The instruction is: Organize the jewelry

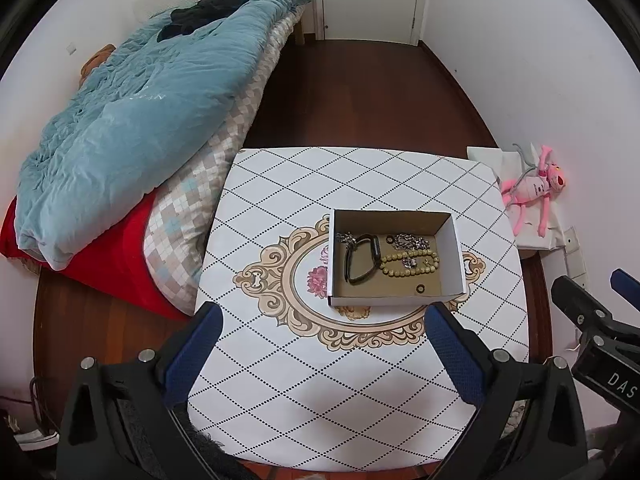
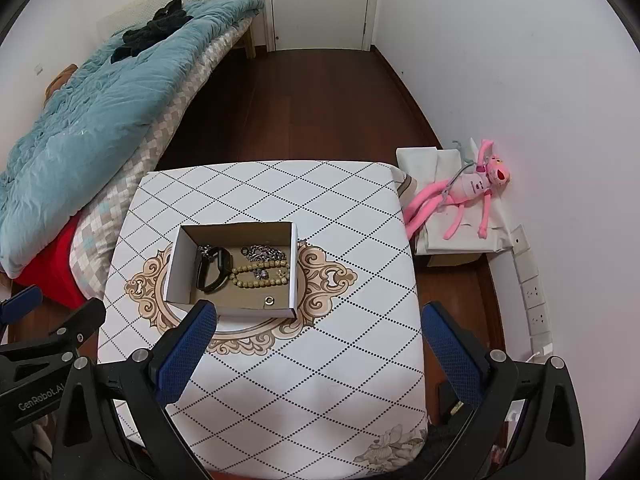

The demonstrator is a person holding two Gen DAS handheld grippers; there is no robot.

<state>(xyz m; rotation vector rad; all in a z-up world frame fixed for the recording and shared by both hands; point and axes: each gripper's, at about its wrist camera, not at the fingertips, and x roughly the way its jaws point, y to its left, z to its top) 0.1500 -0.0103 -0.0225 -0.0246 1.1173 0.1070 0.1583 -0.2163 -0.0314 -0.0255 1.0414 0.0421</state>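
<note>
Box sitting centre-right of the left view, on the table, with everything pooled on its floor so nothing strays: black band at left, beaded bracelet beside it, silver chain behind, small ring near the front wall. You are holding the left gripper and right gripper spread wide, carrying nothing, hovering short of the box, probably keeping its contents in sight.
</note>
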